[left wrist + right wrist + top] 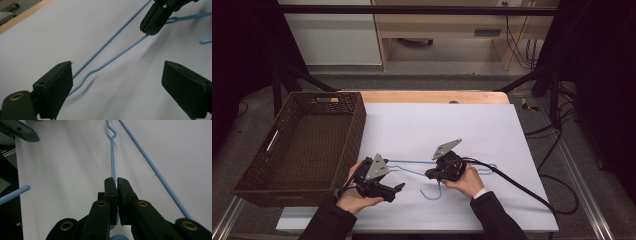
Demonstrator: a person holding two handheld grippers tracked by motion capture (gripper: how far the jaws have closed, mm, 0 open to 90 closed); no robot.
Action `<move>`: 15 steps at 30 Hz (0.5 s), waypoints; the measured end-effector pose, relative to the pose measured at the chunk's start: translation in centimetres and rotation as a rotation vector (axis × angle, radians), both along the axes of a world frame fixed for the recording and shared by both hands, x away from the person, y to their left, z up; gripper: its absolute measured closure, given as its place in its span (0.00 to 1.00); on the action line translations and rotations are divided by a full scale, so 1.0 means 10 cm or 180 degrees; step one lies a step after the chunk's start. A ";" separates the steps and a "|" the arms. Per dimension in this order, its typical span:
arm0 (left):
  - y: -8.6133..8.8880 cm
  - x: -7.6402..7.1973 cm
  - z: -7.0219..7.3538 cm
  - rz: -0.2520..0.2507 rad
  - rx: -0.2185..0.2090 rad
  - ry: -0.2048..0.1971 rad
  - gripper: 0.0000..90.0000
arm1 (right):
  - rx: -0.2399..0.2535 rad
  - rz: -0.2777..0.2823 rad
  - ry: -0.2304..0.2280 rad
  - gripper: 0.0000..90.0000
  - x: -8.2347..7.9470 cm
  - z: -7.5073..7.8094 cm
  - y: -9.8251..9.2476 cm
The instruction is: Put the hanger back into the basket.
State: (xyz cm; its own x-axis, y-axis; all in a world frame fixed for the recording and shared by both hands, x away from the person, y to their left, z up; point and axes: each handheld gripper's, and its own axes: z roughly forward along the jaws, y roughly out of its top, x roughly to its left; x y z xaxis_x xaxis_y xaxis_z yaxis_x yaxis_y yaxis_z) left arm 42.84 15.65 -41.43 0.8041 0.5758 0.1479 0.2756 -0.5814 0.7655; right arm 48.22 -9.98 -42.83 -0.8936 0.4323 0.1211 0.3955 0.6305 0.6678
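Note:
A light-blue wire hanger (409, 162) lies on the white sheet (437, 125), its hook (432, 195) curling toward the near edge. My right gripper (430, 174) is shut on the hanger's sloping wire close to the neck; in the right gripper view the jaws (116, 180) are pressed together on that thin wire (113, 157). My left gripper (395, 192) sits just left of the hook, low over the sheet, held in a hand. Its jaws (118, 66) stand wide open, pointing at the hanger's two wires (112, 58), and do not touch them.
A brown wicker basket (357, 130) stands at the table's left side with nothing in it. A black cable (517, 185) trails from the right gripper off the right edge. The wooden table edge (437, 96) runs along the back.

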 end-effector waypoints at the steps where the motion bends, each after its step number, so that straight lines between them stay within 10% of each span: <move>1: -0.03 0.00 -0.02 -0.0011 0.0034 0.0006 0.12 | 0.0016 -0.0002 0.0010 0.97 0.00 0.00 0.00; 15: -0.30 0.10 -0.21 -0.0201 0.0683 -0.0144 0.27 | 0.0018 0.0019 0.0046 0.97 -0.01 0.04 -0.02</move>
